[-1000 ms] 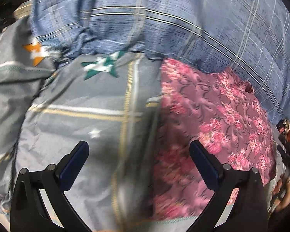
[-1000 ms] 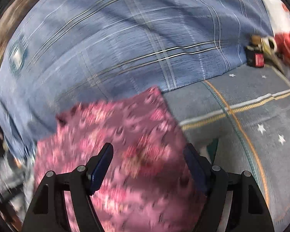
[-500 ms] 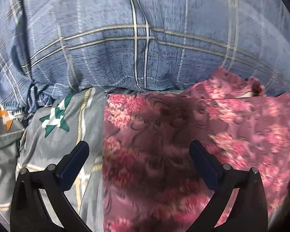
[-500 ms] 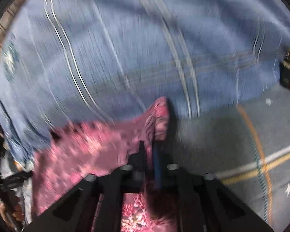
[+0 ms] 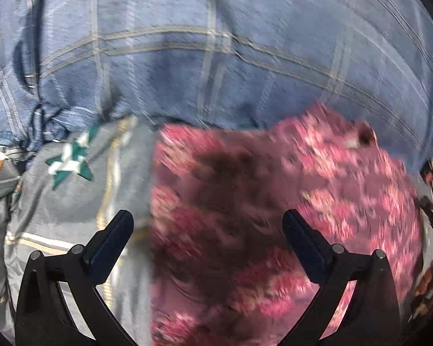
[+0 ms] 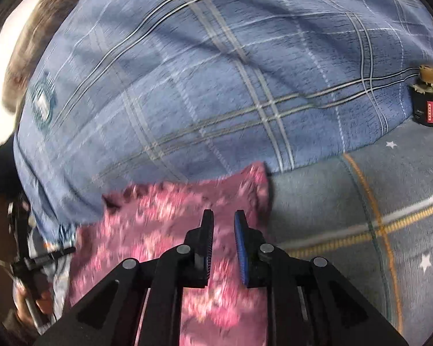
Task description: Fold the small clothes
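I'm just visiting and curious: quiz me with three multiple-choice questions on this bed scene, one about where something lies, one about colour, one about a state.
1. Where does the floral garment lie?
A. On the grey sheet, against the blue plaid quilt
B. Inside a basket
C. On top of the blue plaid quilt

2. What colour is the garment?
A. Green
B. Pink and maroon
C. White

3. How do the left gripper's jaws stand?
A. Wide apart
B. Pressed together
C. Clamped on a bottle

Answers: 1 A, its far edge meets the quilt's foot. 2 B, pink flowers on maroon. 3 A, both pads sit far apart over the cloth.
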A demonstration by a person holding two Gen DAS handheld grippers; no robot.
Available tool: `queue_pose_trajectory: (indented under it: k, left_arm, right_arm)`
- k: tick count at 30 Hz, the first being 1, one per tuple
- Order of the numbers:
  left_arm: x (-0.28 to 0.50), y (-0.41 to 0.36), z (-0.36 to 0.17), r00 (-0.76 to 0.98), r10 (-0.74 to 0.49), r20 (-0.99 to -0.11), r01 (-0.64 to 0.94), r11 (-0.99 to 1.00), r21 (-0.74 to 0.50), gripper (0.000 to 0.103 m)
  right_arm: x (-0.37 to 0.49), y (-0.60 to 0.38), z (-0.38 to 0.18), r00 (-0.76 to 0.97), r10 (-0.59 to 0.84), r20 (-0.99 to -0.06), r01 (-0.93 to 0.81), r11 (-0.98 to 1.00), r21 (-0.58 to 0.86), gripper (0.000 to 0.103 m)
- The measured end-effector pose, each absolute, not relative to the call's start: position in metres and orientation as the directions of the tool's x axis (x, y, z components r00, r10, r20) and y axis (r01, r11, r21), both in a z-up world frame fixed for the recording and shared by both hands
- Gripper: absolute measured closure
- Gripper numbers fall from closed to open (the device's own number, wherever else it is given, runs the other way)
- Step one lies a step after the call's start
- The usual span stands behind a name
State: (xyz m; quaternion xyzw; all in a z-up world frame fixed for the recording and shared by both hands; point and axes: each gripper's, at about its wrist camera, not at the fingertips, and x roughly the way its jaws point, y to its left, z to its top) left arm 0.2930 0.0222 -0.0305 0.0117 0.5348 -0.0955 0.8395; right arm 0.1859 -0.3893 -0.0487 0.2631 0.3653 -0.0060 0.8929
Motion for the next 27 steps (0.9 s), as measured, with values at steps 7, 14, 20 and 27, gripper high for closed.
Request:
queue_pose_trajectory:
  k: [7,14,20,27]
  left_arm:
    - [0.281,0.017,-0.051,0.342,-0.112,-0.933,0.191,0.98,-0.047,0.0]
    - [0.275,0.063,-0.024,0.376,-0.084,-0.923,0.18,0.983,-0.015,0.0]
    - [0.264,0.115,-0.014,0.341,-0.126,-0.932,0.122,0.989,-0.09,0.0]
    - [0.252,0.141,-0.018,0.322,-0.167,-0.932,0.059,0.986,-0.156,0.0]
  right_arm:
    - [0.171,-0.378,-0.068,0.656,0.137,-0.742,0.283,0.867,0.411,0.084]
    - [0.139,-0.321,-0.031,0.699,0.166,-0.696,0.132,0.926,0.353,0.056]
    - [0.137,-0.201,-0.024,0.63,0.317,-0.709,-0.18,0.948,0.264,0.055]
    - [0.124,-0.075,-0.032,0.529,0.381,-0.758,-0.448,0.884,0.131,0.047]
